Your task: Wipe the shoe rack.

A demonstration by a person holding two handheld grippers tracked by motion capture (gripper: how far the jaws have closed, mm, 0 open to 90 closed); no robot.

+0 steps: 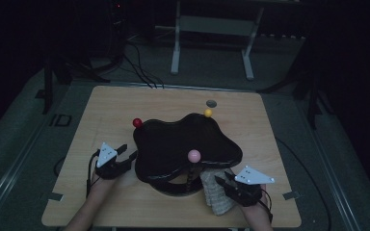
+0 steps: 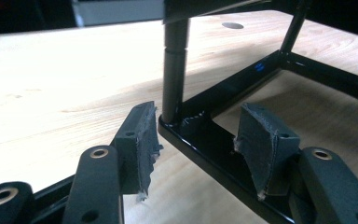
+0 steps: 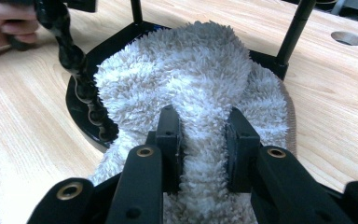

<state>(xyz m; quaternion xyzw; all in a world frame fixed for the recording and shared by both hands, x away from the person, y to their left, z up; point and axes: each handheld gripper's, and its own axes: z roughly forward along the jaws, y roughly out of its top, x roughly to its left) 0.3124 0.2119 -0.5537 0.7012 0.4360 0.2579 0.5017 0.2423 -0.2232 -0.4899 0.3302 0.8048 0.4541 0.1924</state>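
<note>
Here the right gripper point(image 3: 200, 140) pinched the cloth point(image 3: 191, 79) lying against the stand's base point(image 3: 81, 109), while the left gripper point(image 2: 198, 140), open, straddled the base rail and should close squarely to steady it.

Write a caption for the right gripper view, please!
Right gripper pinches a fluffy white towel against the black metal stand base.

The high view looked forward and down from above the tabletop point(image 1: 125, 106). The left gripper view sat low and close behind the left claw point(image 2: 196, 140), facing the black stand's base frame point(image 2: 223, 93). The right gripper view rode close behind the right claw point(image 3: 204, 135), sharing that stand point(image 3: 81, 109).
</note>
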